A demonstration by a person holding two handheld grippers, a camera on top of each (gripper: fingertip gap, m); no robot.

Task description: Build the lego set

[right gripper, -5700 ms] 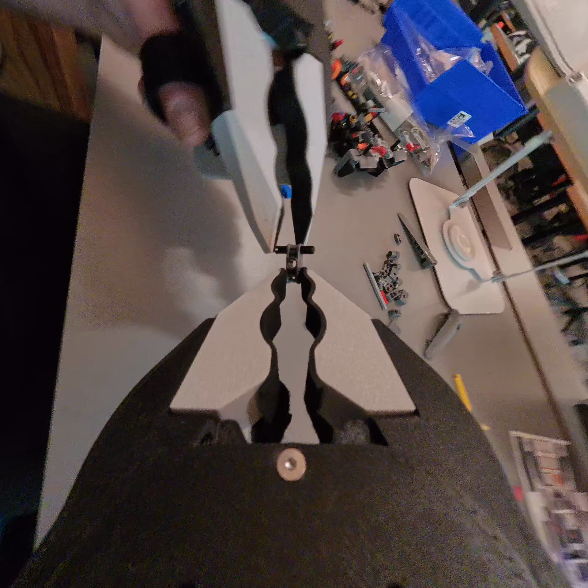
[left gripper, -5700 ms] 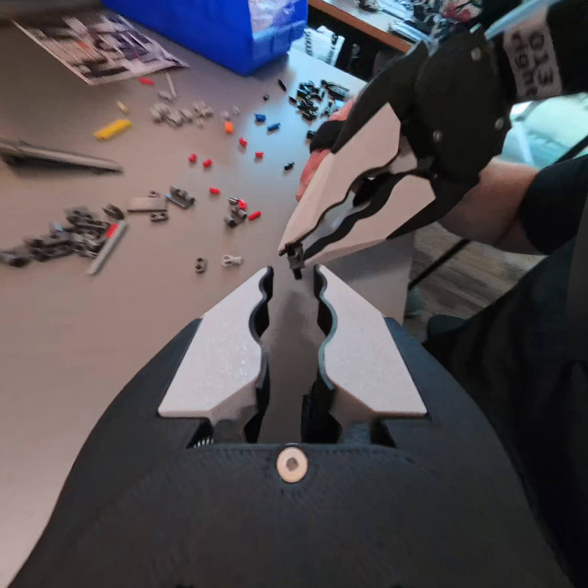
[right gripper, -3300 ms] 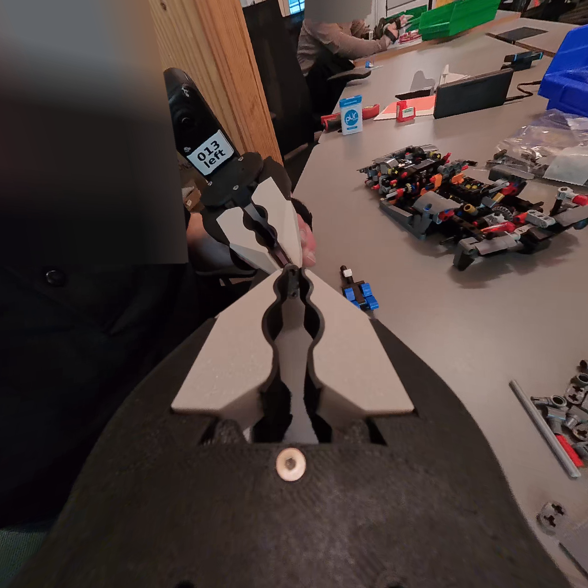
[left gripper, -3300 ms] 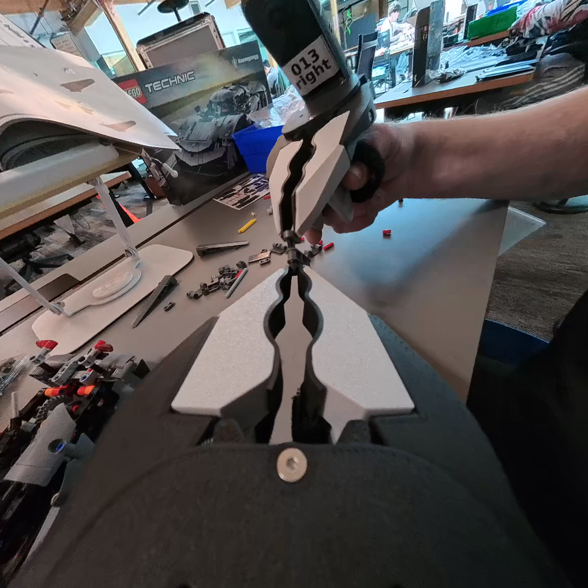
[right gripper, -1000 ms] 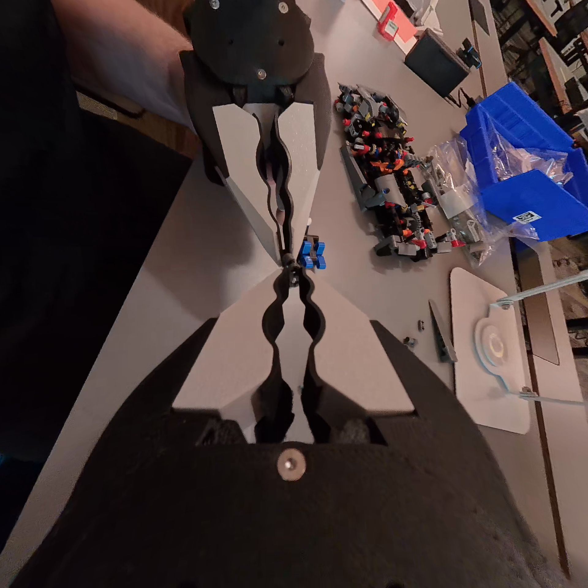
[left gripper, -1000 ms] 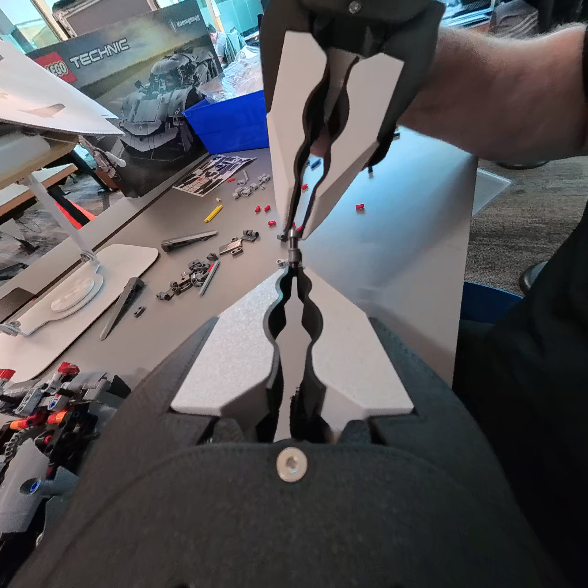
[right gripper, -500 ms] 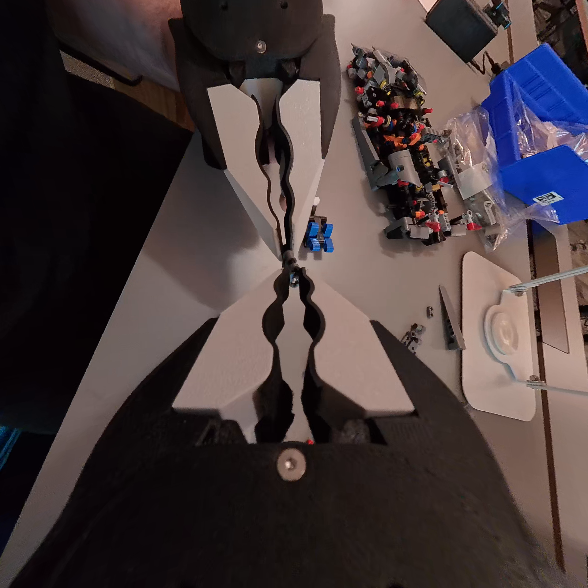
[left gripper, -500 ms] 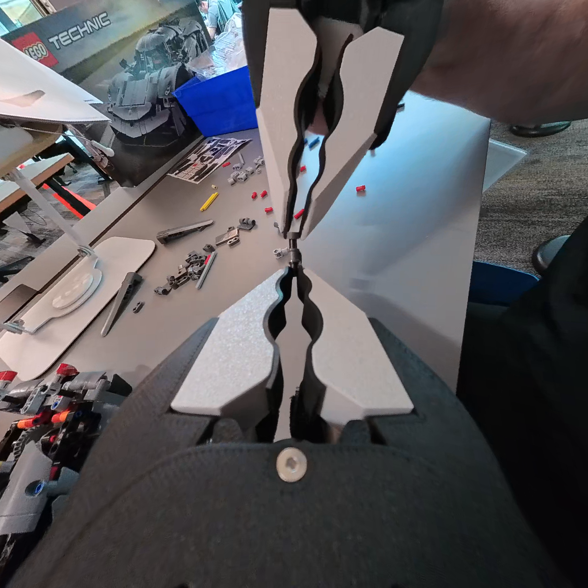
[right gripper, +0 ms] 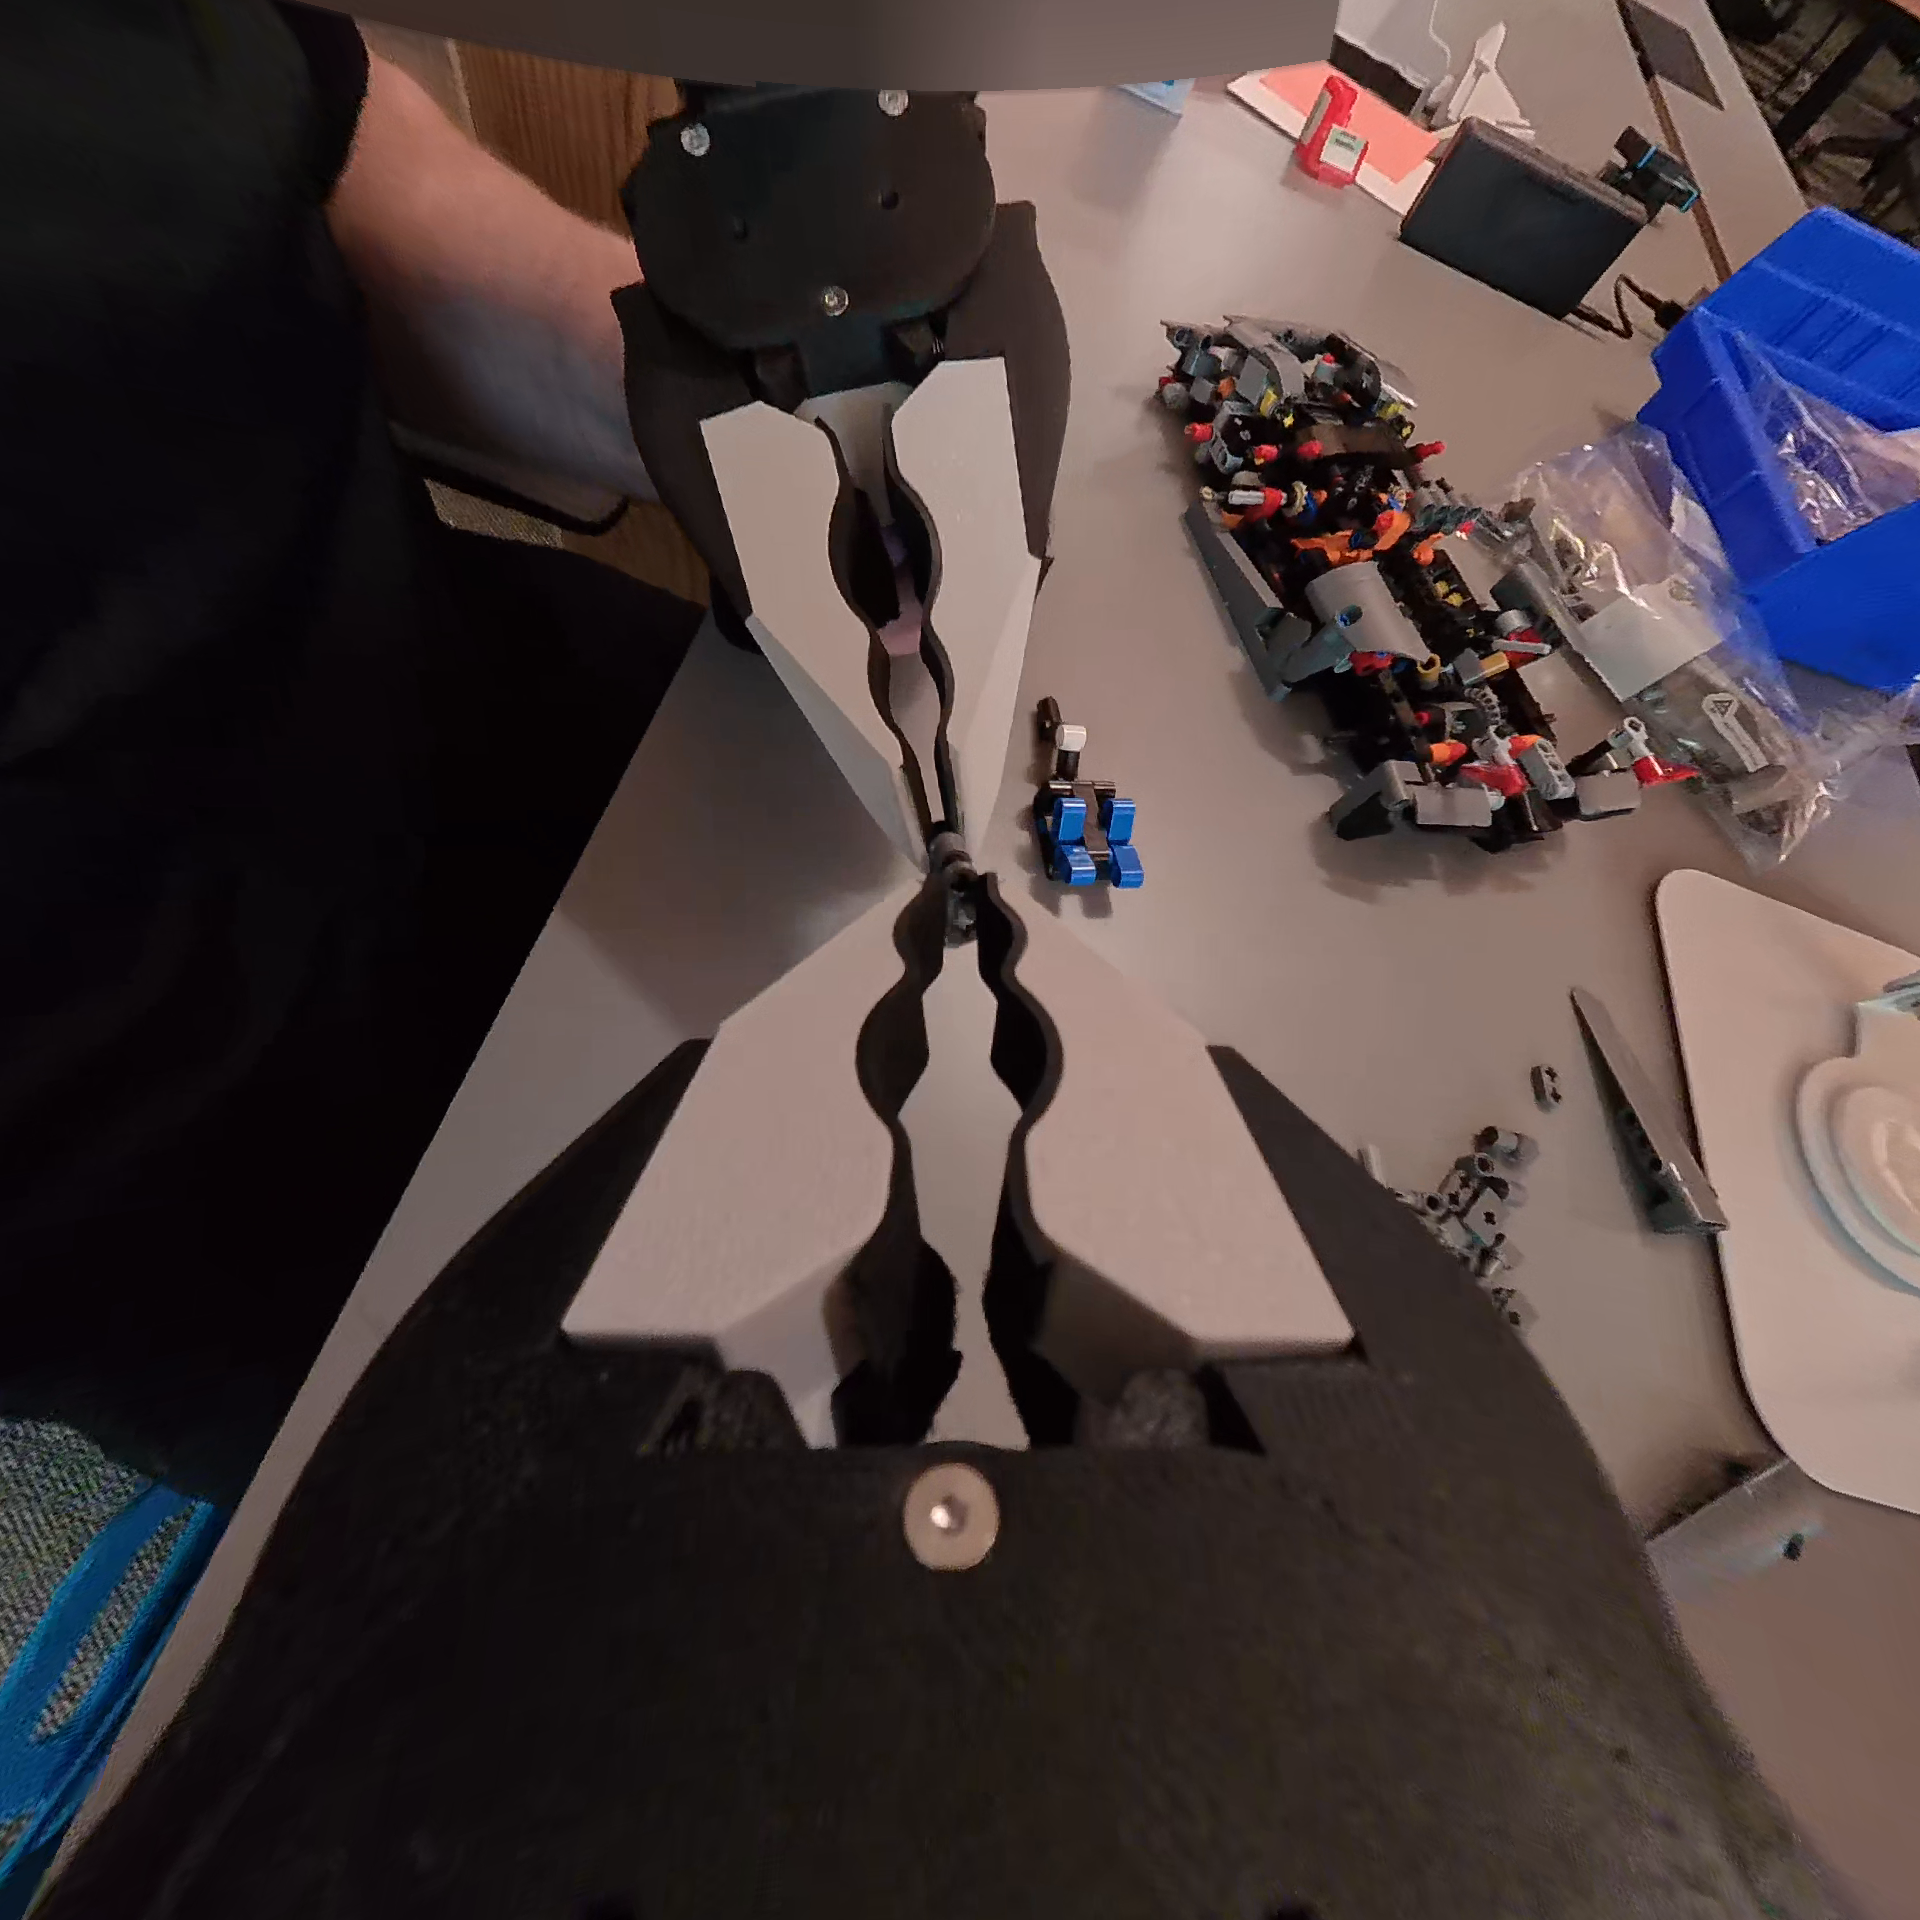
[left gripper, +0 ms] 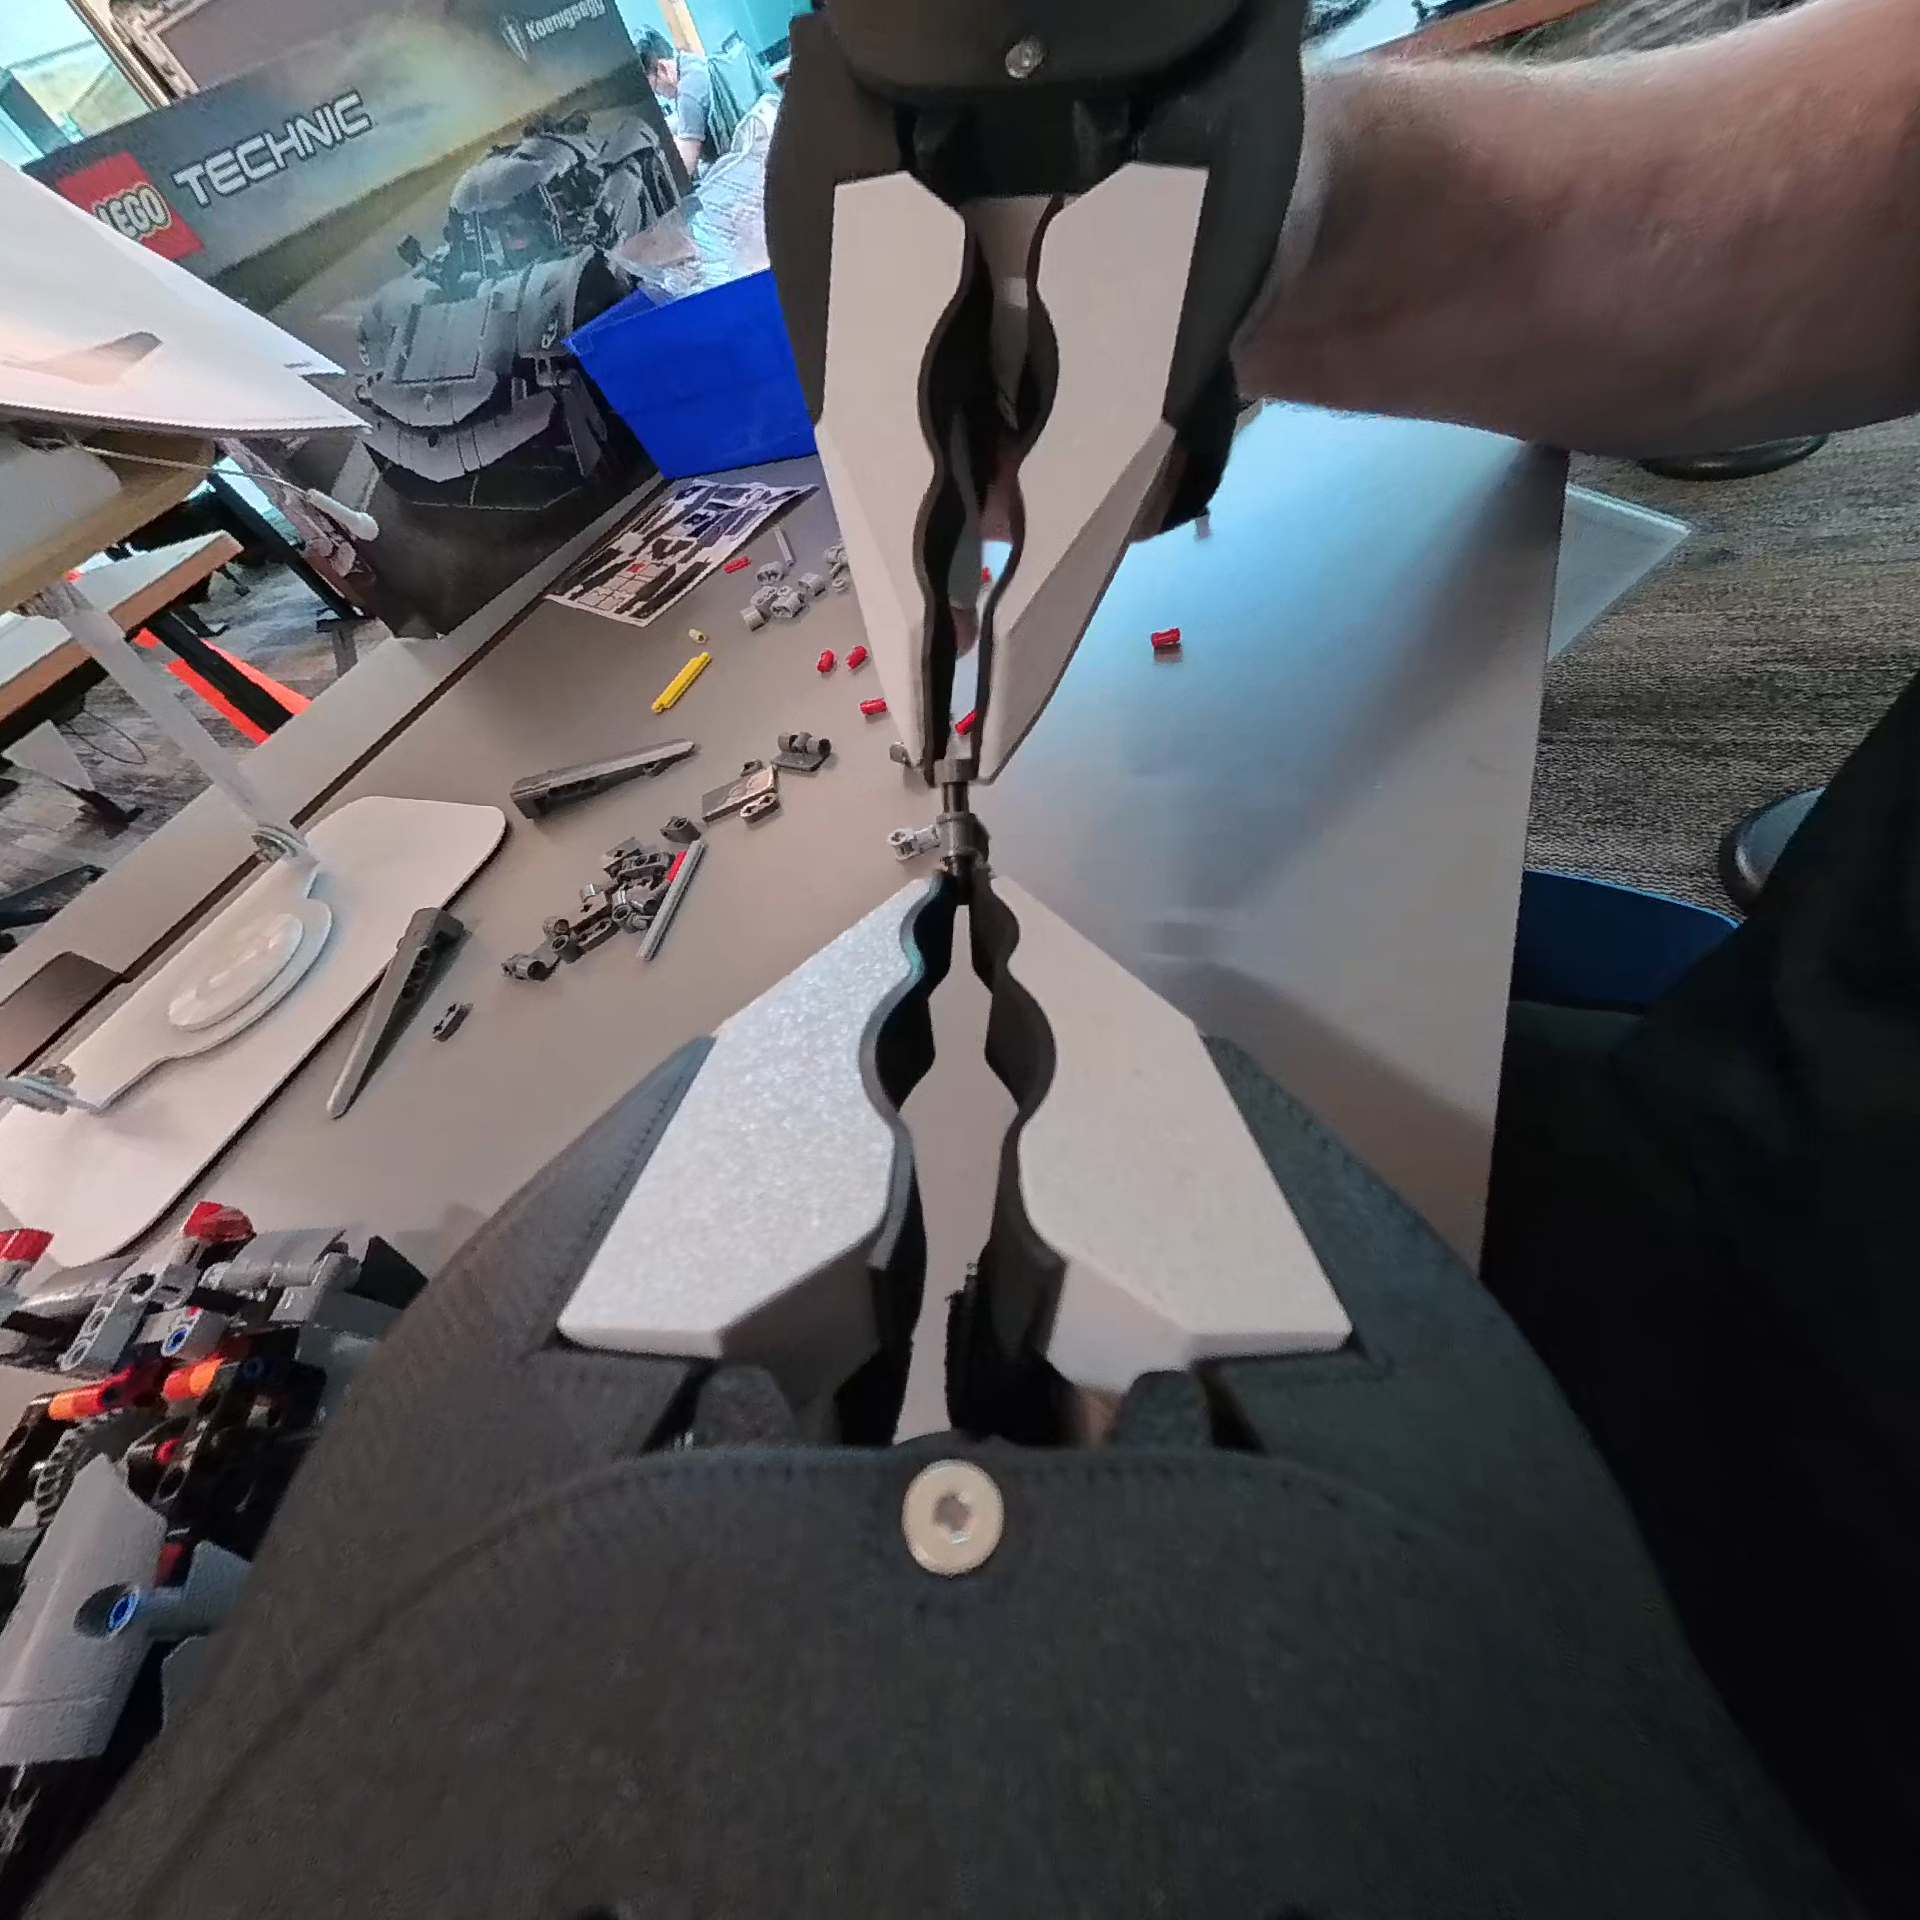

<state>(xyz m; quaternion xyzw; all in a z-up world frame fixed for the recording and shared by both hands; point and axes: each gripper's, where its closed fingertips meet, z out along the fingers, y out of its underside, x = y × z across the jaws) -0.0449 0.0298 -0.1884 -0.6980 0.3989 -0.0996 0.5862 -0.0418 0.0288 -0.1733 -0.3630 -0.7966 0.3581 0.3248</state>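
Meeting tip to tip above the near edge of a grey table [left gripper: 1299,831], the left gripper [left gripper: 961,883] and right gripper [left gripper: 954,756] each pinch one end of a small dark lego axle piece [left gripper: 957,821], fingers drawn narrow around it. From the right wrist view, the right gripper [right gripper: 961,896] faces the left gripper [right gripper: 938,831] with the same piece [right gripper: 952,871] clamped between them, clear of the tabletop [right gripper: 727,883].

Spread across the surface are loose grey lego parts [left gripper: 613,914], scattered red pins [left gripper: 842,660], a yellow axle [left gripper: 681,683] and a sticker sheet [left gripper: 681,545] near the far edge. A half-built lego chassis [right gripper: 1382,582] lies toward the left side, with a small blue-and-black assembly [right gripper: 1086,826] just beside the grippers. A blue bin [left gripper: 707,374] and the set's box [left gripper: 416,260] stand at the back, a white stand base [left gripper: 239,935] to the left. Carpeted floor [left gripper: 1714,675] and neighbouring desks fill the office beyond.
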